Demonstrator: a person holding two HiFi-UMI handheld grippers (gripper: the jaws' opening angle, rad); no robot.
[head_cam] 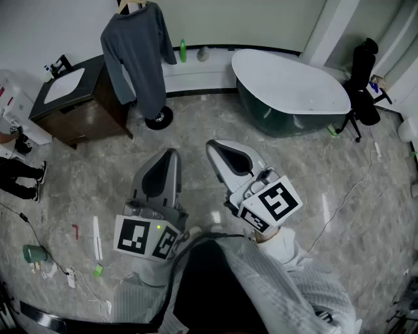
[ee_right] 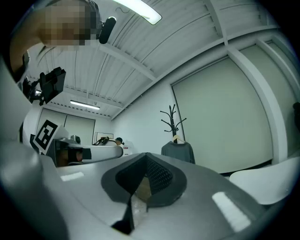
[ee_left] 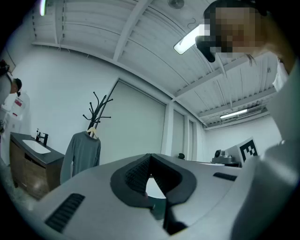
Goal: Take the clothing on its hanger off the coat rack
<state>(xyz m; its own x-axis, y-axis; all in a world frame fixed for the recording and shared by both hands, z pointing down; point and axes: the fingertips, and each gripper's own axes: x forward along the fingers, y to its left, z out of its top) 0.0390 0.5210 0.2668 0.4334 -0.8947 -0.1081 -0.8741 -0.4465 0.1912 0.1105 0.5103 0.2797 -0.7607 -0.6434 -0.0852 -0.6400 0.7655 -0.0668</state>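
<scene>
A grey long-sleeved top [head_cam: 138, 52] hangs on a wooden hanger [head_cam: 132, 6] from the black coat rack, whose round base [head_cam: 159, 118] rests on the marble floor. It also shows in the left gripper view as the grey top [ee_left: 83, 156] under the rack's branches [ee_left: 98, 108], and far off in the right gripper view as the top [ee_right: 178, 151]. My left gripper [head_cam: 164, 158] and right gripper [head_cam: 219, 149] are held side by side well short of the rack, both shut and empty, pointing towards it.
A dark wooden vanity with a white sink [head_cam: 65, 91] stands left of the rack. A white and green bathtub [head_cam: 290, 88] lies at the right, with a black chair [head_cam: 363, 85] beyond. Cables and small items [head_cam: 39, 254] lie on the floor at left. A person's legs [head_cam: 19, 179] show at the left edge.
</scene>
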